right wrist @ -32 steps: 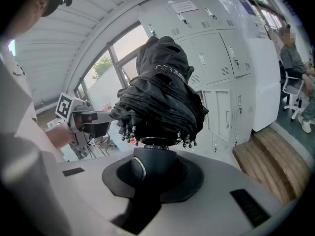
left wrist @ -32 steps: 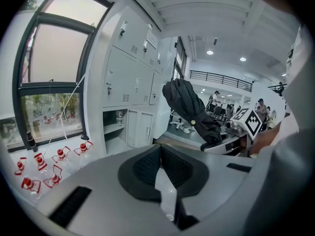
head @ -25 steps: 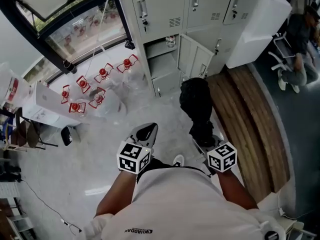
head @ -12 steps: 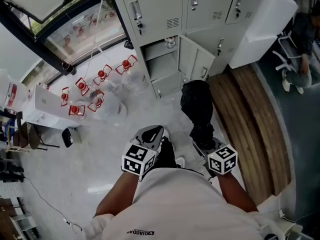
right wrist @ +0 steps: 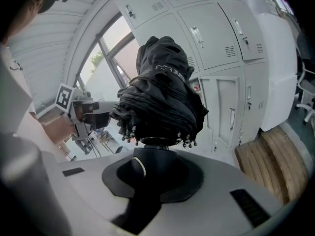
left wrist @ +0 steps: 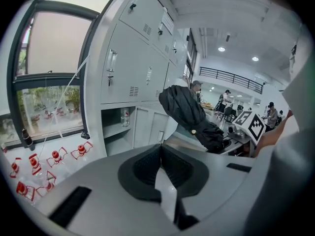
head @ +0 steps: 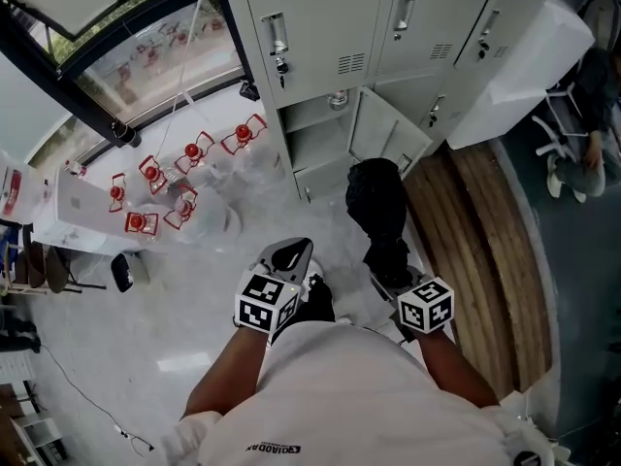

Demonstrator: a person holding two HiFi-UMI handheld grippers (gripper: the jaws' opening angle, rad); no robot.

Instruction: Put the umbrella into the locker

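A folded black umbrella [head: 377, 207] sticks up and forward from my right gripper [head: 393, 272], which is shut on its handle [right wrist: 149, 167]. In the right gripper view the bunched canopy [right wrist: 162, 100] fills the middle and hides part of the lockers. The open locker [head: 316, 142] lies ahead at floor level, its door [head: 384, 132] swung to the right, and a bottle [head: 337, 98] stands on its upper shelf. My left gripper [head: 288, 254] is beside the umbrella on the left, shut with nothing in it [left wrist: 161, 149]. The left gripper view shows the open locker [left wrist: 118, 128] at left of centre.
Red-capped bottles [head: 173, 178] lie on the floor by the window at left. A wooden platform [head: 485, 246] runs along the right, with a white cabinet [head: 524, 61] beyond it. A seated person [head: 594, 95] is at the far right.
Both grippers and the umbrella have come nearer to the lockers. The open locker now sits lower and larger in the head view. The grip on the umbrella is unchanged.
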